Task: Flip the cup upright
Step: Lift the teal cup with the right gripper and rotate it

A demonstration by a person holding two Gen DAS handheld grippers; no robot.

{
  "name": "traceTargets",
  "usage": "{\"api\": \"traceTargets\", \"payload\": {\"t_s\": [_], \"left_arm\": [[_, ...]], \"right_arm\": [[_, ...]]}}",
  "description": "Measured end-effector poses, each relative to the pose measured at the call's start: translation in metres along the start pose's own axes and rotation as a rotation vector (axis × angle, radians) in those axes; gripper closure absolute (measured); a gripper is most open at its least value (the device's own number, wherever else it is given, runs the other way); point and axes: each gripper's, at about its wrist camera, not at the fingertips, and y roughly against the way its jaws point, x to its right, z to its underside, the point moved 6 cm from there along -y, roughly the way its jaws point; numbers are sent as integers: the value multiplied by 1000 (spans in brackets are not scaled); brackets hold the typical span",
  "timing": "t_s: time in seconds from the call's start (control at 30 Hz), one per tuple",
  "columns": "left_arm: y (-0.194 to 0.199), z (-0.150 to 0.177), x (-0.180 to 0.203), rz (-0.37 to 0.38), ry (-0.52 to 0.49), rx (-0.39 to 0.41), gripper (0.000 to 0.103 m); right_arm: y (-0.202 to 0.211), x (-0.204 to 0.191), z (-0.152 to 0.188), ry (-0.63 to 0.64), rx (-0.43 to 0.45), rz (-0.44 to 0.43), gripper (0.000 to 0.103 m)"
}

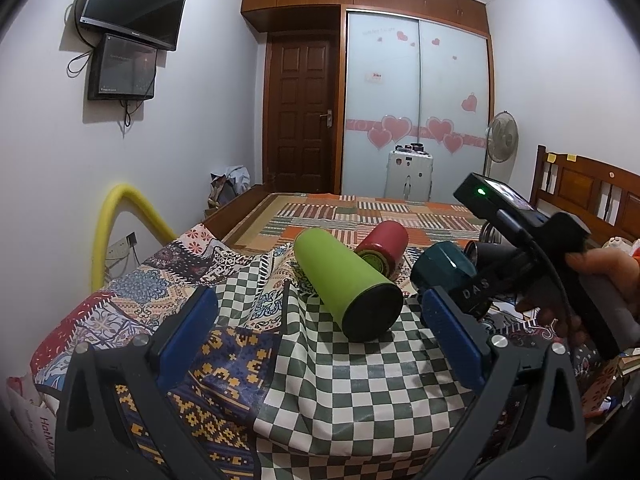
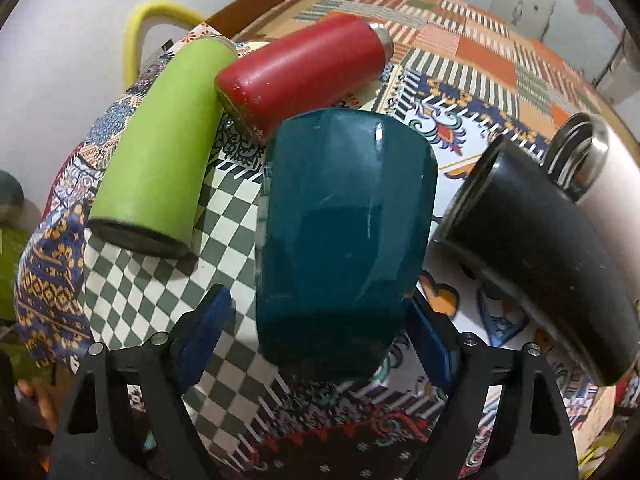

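A teal cup [image 2: 344,236] lies on its side on the patterned cloth, its base toward my right gripper [image 2: 316,332]. The right gripper is open, its blue pads on either side of the cup's near end with a gap on the left. In the left wrist view the teal cup [image 1: 442,270] shows at the right with the right gripper over it. My left gripper [image 1: 320,332] is open and empty, just short of a green cup [image 1: 344,280] that lies on its side.
A red bottle [image 2: 304,72] lies behind the green cup [image 2: 160,148]. A black cup [image 2: 540,248] and a steel-rimmed white cup [image 2: 596,168] lie at the right. The checkered cloth [image 1: 344,384] covers the table's near part. A yellow tube [image 1: 116,216] stands at the left.
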Motion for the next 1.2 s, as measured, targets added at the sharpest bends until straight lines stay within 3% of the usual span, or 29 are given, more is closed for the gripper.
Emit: {"api": "traceTargets", "payload": {"t_s": [0.2,0.3,0.47,0.77,1.2], "left_arm": [[-4,4,-4,-3,2,-12,0],[-5,7,-5,-4,4,-16,0],[-4,6,-5,-4,7,-14,0],[-1,-1,1,8,6,-8,0],[10,-10,27,43,7,0,0]], "right_arm": [[1,5,-21,-47,48,7,22],[-1,7,-26,-55,46,11,33],[-1,2,-23,-23,59,30,34],[26,-2,-6,5,98,23,34],[70,10,46,3,101,27,34]]}}
